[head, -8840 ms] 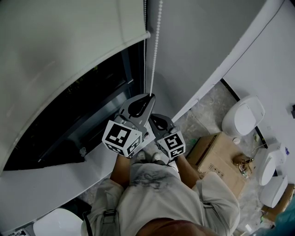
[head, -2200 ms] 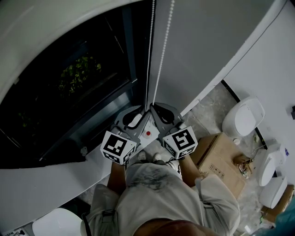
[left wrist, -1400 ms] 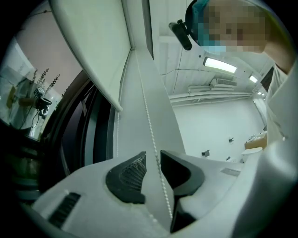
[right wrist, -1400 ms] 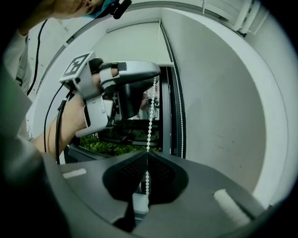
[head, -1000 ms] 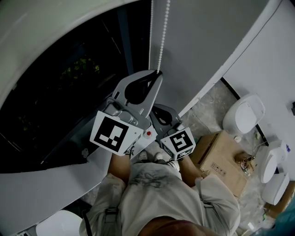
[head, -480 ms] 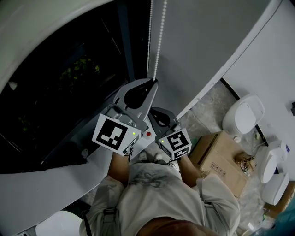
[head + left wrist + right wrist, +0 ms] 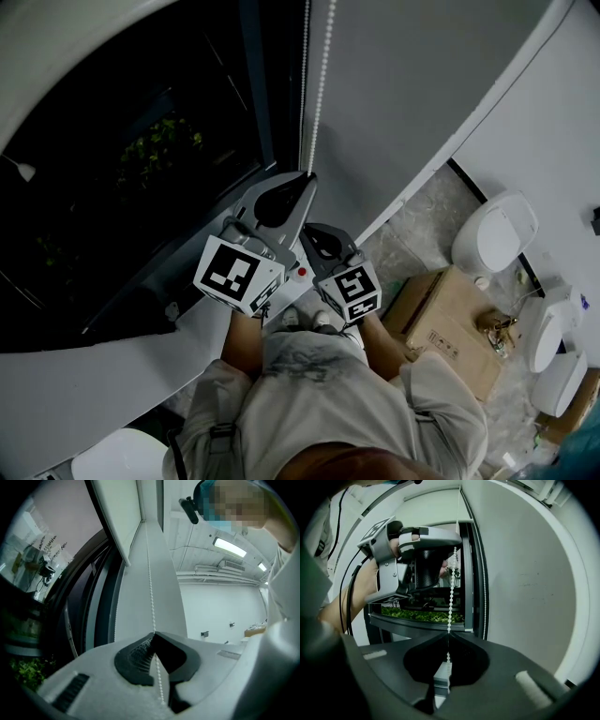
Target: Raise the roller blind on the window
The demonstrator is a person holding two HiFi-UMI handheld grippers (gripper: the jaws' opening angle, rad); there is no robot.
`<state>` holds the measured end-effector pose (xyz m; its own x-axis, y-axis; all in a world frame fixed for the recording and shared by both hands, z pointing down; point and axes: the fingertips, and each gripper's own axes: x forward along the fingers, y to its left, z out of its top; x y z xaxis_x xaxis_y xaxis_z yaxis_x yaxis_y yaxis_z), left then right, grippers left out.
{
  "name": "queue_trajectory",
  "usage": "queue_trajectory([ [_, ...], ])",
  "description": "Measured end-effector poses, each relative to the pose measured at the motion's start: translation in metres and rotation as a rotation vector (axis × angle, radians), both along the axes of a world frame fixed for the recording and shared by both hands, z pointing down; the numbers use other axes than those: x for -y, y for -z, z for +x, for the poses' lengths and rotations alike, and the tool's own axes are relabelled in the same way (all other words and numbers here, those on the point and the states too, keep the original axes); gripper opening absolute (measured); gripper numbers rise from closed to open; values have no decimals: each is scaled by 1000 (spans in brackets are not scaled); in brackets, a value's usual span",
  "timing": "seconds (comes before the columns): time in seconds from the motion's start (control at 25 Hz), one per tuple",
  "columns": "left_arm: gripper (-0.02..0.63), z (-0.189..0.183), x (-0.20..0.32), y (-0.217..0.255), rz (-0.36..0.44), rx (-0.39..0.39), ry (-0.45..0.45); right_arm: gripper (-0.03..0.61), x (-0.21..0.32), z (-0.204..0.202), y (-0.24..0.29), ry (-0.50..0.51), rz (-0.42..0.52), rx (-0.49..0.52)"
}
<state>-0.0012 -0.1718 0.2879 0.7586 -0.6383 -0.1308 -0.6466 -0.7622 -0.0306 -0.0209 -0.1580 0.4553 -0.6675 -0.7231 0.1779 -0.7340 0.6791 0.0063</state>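
A white bead chain (image 7: 317,94) hangs in two strands beside the dark window (image 7: 141,187). The roller blind (image 7: 66,47) shows as a pale sheet at the upper left, high on the glass. My left gripper (image 7: 307,175) is shut on one strand, and in the left gripper view the chain (image 7: 150,588) runs up from its closed tips (image 7: 153,633). Just below it my right gripper (image 7: 305,228) is shut on the same strand (image 7: 451,592), pinched at its tips (image 7: 449,634). The right gripper view shows the left gripper (image 7: 456,545) higher on the chain.
A grey wall (image 7: 403,94) stands right of the chain. On the floor to the right are a cardboard box (image 7: 450,319) and white ceramic fixtures (image 7: 495,234). The white sill (image 7: 112,375) runs below the window, with green plants (image 7: 159,141) outside. The person's body fills the bottom.
Both grippers have come down along the chain, the left one most visibly. The blind's pale edge has drawn further up and left, baring more dark glass.
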Motion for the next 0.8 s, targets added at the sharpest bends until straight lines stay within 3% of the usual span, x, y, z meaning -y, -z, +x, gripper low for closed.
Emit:
queue_trajectory([
  [0.8,11,-5,1,-50,-106,0,1,11,-3,-5,-49,11,-82,-36],
])
